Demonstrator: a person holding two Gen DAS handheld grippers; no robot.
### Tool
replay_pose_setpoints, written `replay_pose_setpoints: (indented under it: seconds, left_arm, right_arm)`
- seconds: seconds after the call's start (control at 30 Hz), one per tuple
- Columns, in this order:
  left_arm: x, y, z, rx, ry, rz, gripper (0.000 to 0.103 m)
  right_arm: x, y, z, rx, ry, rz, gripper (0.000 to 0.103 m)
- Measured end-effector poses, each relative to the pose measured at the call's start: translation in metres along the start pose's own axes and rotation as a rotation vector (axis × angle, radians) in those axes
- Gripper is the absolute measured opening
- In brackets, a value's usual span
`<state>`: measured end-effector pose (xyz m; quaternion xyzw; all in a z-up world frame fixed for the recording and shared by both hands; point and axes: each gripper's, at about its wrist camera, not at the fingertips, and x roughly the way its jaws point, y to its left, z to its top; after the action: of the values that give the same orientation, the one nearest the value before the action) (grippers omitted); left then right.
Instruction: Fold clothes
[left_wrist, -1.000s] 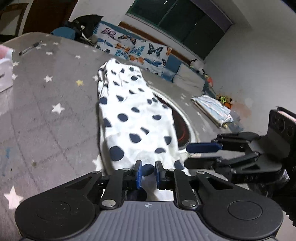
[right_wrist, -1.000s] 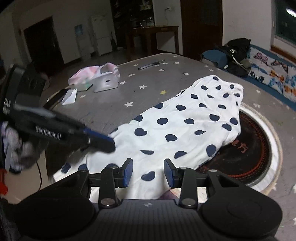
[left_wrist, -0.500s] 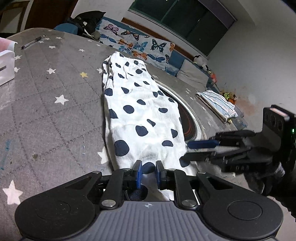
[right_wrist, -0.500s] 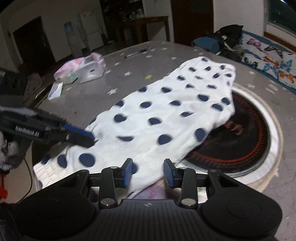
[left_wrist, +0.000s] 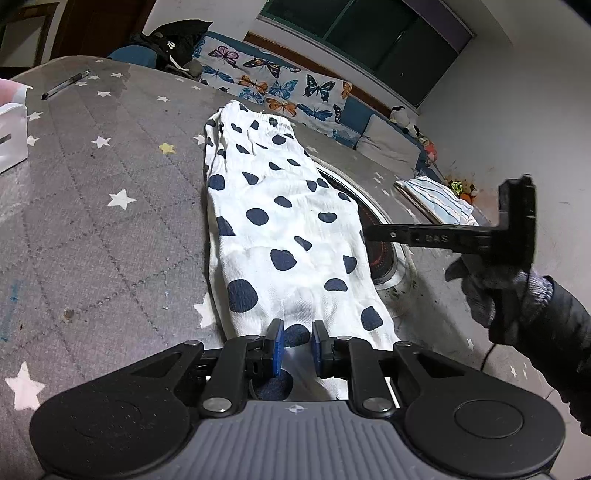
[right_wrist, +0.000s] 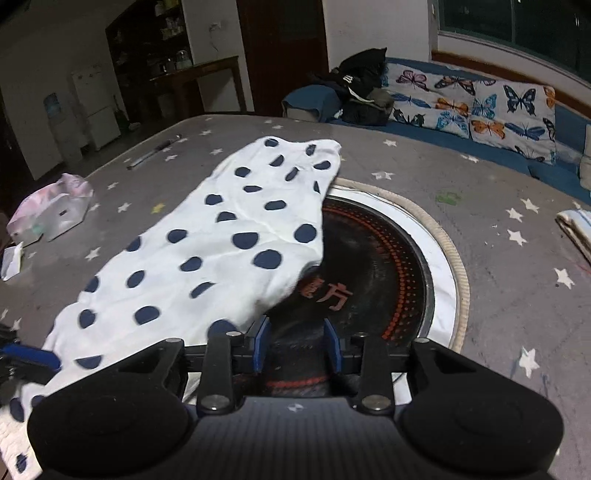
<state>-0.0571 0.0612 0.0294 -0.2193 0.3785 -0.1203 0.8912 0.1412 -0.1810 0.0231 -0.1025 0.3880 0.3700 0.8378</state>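
A white garment with dark blue dots (left_wrist: 280, 229) lies stretched lengthwise on the grey star-patterned table (left_wrist: 92, 229). My left gripper (left_wrist: 297, 343) is at its near hem, shut on the fabric, which runs between the blue pads. In the right wrist view the garment (right_wrist: 221, 251) spreads to the left, and its right edge hangs over a round black hob. My right gripper (right_wrist: 297, 343) is open above the hob with only dark glass between its fingers, just right of the cloth's edge. From the left wrist view, the right gripper (left_wrist: 365, 234) touches the garment's right edge.
The round hob (right_wrist: 369, 258) with a white ring is set into the table. A folded striped cloth (left_wrist: 436, 203) lies far right. A white box (left_wrist: 11, 140) and a pen (left_wrist: 64, 84) sit far left. A gloved hand (left_wrist: 495, 291) holds the right gripper. A butterfly-print bench (right_wrist: 480, 99) is behind.
My right gripper left the near hem and moved farther along the garment's right edge, over the hob. The garment now lies straighter and longer. The left gripper kept its hold.
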Motion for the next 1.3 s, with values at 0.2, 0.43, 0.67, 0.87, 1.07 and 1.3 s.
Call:
replay_pose_setpoints:
  seconds: [0.2,0.43,0.67,0.87,1.07,1.3]
  left_arm:
    - [0.003,-0.002,0.002,-0.005,0.008,0.006,0.018]
    - [0.006,-0.004,0.004,-0.009,0.017,0.013,0.018]
    - [0.008,-0.006,0.004,-0.012,0.02,0.02,0.018]
    - [0.009,-0.007,0.005,-0.016,0.022,0.021,0.018]
    - [0.01,-0.006,0.005,-0.017,0.023,0.024,0.018]
    - [0.011,-0.004,0.005,-0.024,0.018,0.018,0.018]
  right_arm:
    - [0.017,-0.001,0.008,-0.002,-0.009,0.049,0.031]
    - [0.022,0.01,0.017,-0.015,-0.045,0.123,0.031]
    - [0.029,0.012,0.017,0.005,-0.057,0.172,0.032]
    - [0.034,0.003,0.012,0.073,-0.059,0.211,0.032]
    - [0.03,0.006,0.009,0.082,-0.071,0.216,0.009]
    - [0.007,0.006,0.009,0.021,-0.127,0.105,0.003]
